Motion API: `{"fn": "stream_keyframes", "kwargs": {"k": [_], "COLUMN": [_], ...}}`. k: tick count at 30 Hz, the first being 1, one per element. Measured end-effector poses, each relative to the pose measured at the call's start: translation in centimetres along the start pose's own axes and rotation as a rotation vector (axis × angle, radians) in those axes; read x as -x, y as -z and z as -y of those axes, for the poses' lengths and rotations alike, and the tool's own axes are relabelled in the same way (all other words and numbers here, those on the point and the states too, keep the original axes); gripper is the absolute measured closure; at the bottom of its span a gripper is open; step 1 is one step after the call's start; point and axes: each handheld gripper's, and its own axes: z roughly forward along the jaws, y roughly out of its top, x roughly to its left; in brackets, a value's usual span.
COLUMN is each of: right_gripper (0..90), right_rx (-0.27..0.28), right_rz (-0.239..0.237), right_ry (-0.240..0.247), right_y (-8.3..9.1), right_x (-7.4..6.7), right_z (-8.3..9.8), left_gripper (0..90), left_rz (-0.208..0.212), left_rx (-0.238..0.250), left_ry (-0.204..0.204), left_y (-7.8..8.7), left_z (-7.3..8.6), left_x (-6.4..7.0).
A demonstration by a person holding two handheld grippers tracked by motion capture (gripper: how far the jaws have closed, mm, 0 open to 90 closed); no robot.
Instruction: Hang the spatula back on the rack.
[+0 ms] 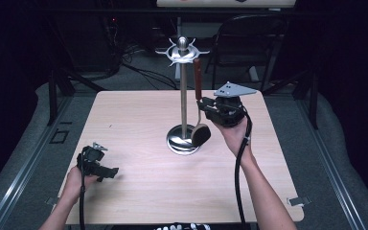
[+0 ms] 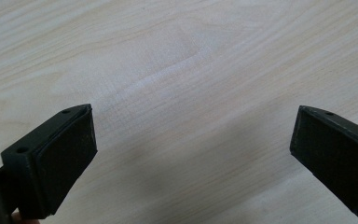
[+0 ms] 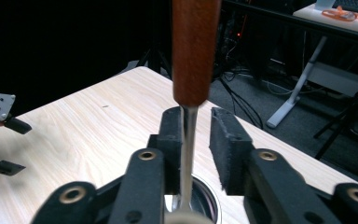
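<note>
Pale counter point(image 1: 139, 191) carries a hanging stand point(image 1: 184, 96); I see my right tool point(image 3: 196, 140) narrowed round the utensil's shank point(image 3: 187, 154), perhaps unpinched, my left tool point(image 2: 191, 154) wide near the front-left corner.

A pale wood-grain table point(image 1: 139, 120) carried the scene. A metal stand's round base point(image 1: 180, 142) sat directly on it just past centre toward twelve o'clock. The left gripper point(image 1: 106, 173) rested at about eight o'clock, near the front-left edge.

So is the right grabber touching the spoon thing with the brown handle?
Cannot tell. In the right gripper view, the utensil's metal shank sits against one pad, with a gap to the other pad; contact isn't plain.
</note>
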Motion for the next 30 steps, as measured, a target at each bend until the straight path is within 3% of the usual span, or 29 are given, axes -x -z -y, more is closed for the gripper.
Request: {"fn": "stream_keyframes", "kwargs": {"k": [5,12,17,20,23,30], "right_gripper": [53.4,25.9,17.6,12.0,4.5,0.8], "right_rx": [-0.024,-0.208,-0.351,-0.400,-0.461,-0.605], "right_rz": [-0.008,-0.028,-0.021,-0.004,0.015,0.015], "right_ry": [-0.002,-0.008,-0.027,-0.045,-0.092,-0.140], "right_y": [0.2,0.5,0.5,0.8,1.0,1.4], "right_x": [0.2,1.2,2.2,2.7,3.3,4.0], "right_z": [0.2,2.4,5.9,8.2,10.9,16.4], "left_gripper": [0.2,0.2,0.2,0.2,0.2,0.2], "left_rz": [0.000,0.001,-0.001,0.000,0.000,-0.001], "left_rx": [0.001,0.001,0.002,0.001,0.001,-0.003], "left_ry": [-0.007,-0.007,-0.007,-0.007,-0.003,-0.003], "left_y": [0.0,0.0,0.0,0.0,-0.1,-0.2], "left_z": [-0.1,-0.1,-0.2,-0.2,-0.2,-0.2], "left_x": [0.0,0.0,0.1,0.1,0.1,0.2]}}
